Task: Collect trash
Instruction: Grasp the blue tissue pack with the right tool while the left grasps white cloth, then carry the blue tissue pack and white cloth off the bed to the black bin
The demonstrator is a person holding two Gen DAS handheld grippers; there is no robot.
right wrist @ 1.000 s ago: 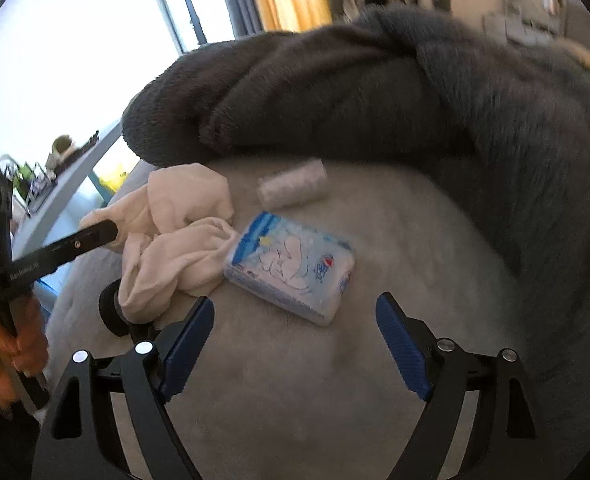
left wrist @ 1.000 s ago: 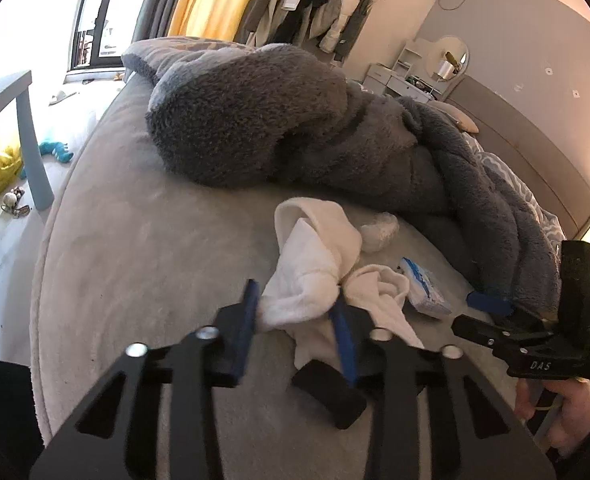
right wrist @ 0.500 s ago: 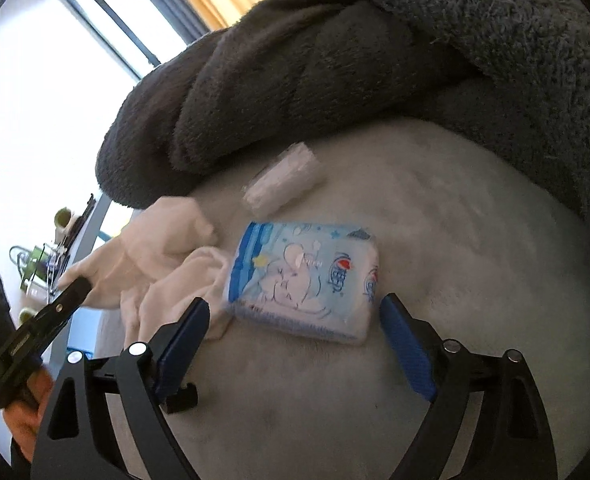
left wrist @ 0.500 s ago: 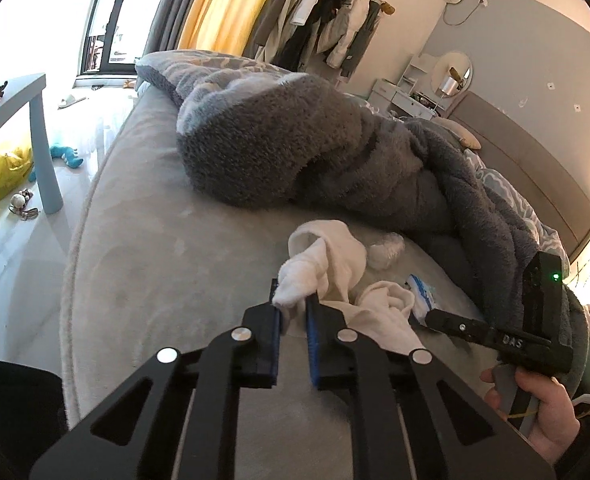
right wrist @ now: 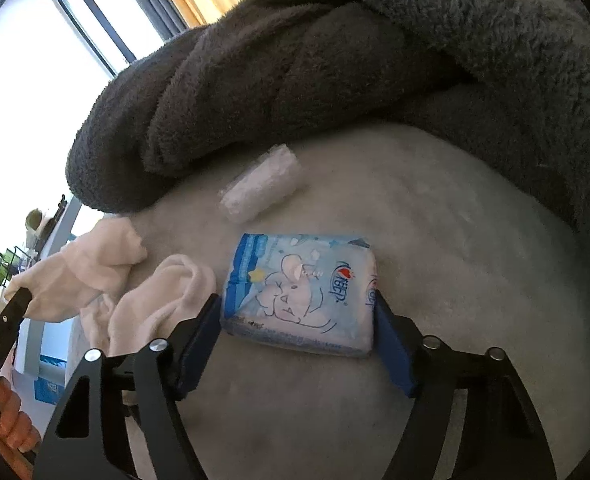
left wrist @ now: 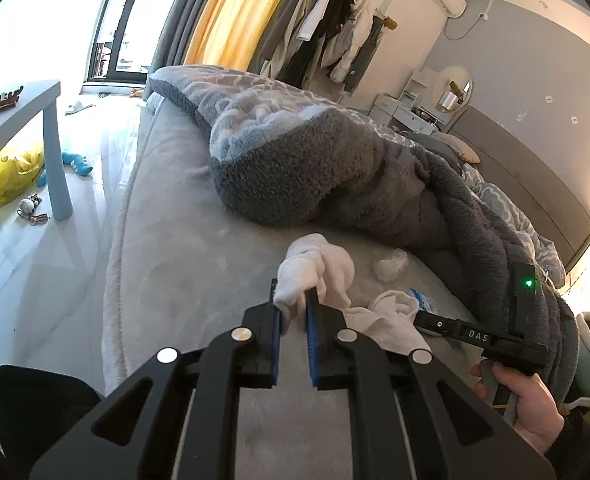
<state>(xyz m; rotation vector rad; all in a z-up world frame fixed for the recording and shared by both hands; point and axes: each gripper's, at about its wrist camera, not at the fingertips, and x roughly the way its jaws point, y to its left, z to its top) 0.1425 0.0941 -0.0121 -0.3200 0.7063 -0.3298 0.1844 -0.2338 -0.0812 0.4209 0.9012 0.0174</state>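
Note:
My left gripper [left wrist: 293, 302] is shut on one end of a white sock [left wrist: 315, 270] and holds it up off the grey bed [left wrist: 183, 264]. A second white sock [right wrist: 163, 300] lies beside it. My right gripper [right wrist: 297, 320] has closed onto the sides of a blue and white tissue pack [right wrist: 301, 292] that lies on the bed. A crumpled clear plastic wrapper [right wrist: 261, 190] lies just beyond the pack, near the blanket; it also shows in the left wrist view [left wrist: 391, 264].
A thick dark grey blanket [left wrist: 327, 168] is heaped across the bed behind the items. A light blue side table [left wrist: 23, 120] stands on the floor at the left, with a yellow bag [left wrist: 13, 170] and small toys under it. Clothes hang at the back.
My left gripper closed on the sock and raised it. My right gripper moved forward over the tissue pack and its jaws closed in against the pack's sides.

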